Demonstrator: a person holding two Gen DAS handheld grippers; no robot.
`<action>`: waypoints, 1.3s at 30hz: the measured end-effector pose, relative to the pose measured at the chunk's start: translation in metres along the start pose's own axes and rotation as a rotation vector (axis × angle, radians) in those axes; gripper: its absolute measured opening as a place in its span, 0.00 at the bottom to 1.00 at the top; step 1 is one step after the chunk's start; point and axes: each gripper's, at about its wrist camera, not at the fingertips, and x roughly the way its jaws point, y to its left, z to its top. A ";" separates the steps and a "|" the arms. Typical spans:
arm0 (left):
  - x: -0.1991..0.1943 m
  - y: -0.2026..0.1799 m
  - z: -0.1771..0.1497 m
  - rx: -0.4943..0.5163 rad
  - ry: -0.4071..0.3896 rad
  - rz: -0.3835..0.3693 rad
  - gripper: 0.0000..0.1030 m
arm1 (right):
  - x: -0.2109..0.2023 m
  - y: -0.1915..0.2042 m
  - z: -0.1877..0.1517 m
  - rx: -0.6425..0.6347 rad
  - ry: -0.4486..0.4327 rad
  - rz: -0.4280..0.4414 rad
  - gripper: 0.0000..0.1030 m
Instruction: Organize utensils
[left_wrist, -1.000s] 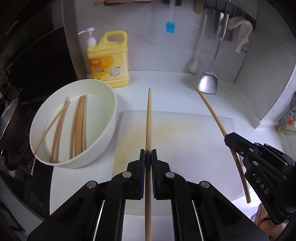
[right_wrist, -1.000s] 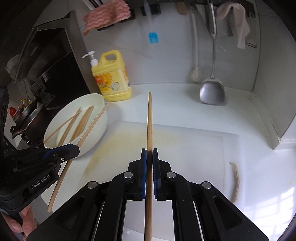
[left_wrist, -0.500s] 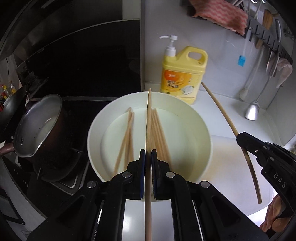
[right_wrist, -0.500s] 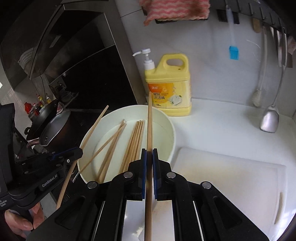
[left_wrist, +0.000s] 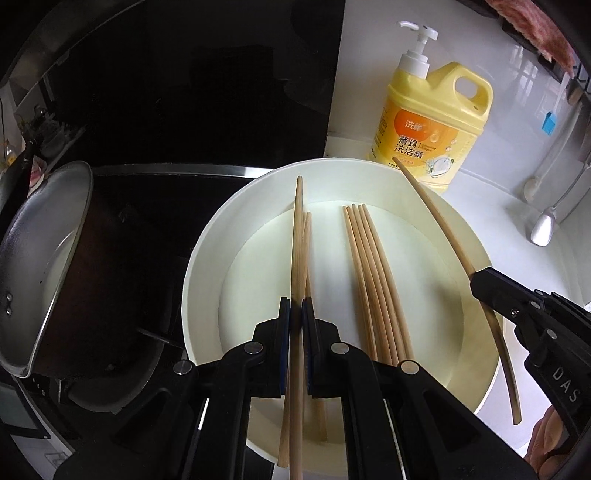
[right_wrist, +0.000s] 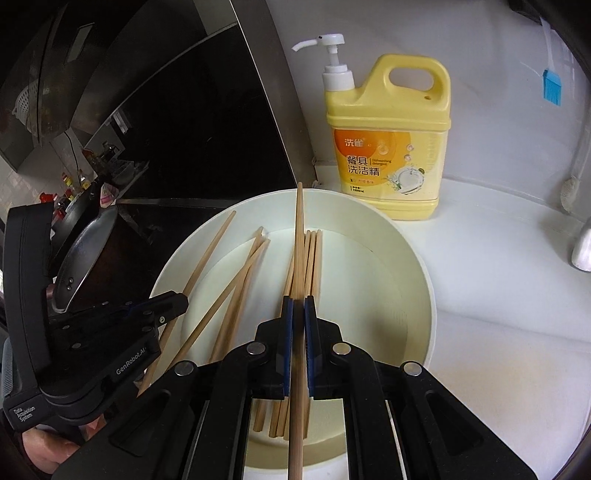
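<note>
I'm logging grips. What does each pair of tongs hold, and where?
Each holds one chopstick partway along its length: left tongs, chopstick; right tongs, chopstick.

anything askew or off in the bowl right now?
Mostly tidy: one bundle of chopsticks lies parallel in the white bowl. The looser chopsticks on the stove side cross each other at angles. No spills or damage visible. Each gripper, left and right, is shut on a single chopstick.

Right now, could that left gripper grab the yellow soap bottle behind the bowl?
Probably not: the left gripper is shut on a chopstick over the white bowl, which stands between it and the dish soap bottle.
</note>
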 end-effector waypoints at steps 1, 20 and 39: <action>0.003 0.000 0.001 -0.005 0.011 -0.008 0.07 | 0.003 -0.001 0.000 0.006 0.007 0.010 0.06; 0.026 -0.007 -0.002 -0.038 0.050 0.029 0.07 | 0.046 -0.004 0.000 0.013 0.092 0.016 0.06; -0.010 0.001 -0.001 -0.069 0.005 0.126 0.83 | 0.011 -0.009 0.005 -0.020 0.052 -0.038 0.37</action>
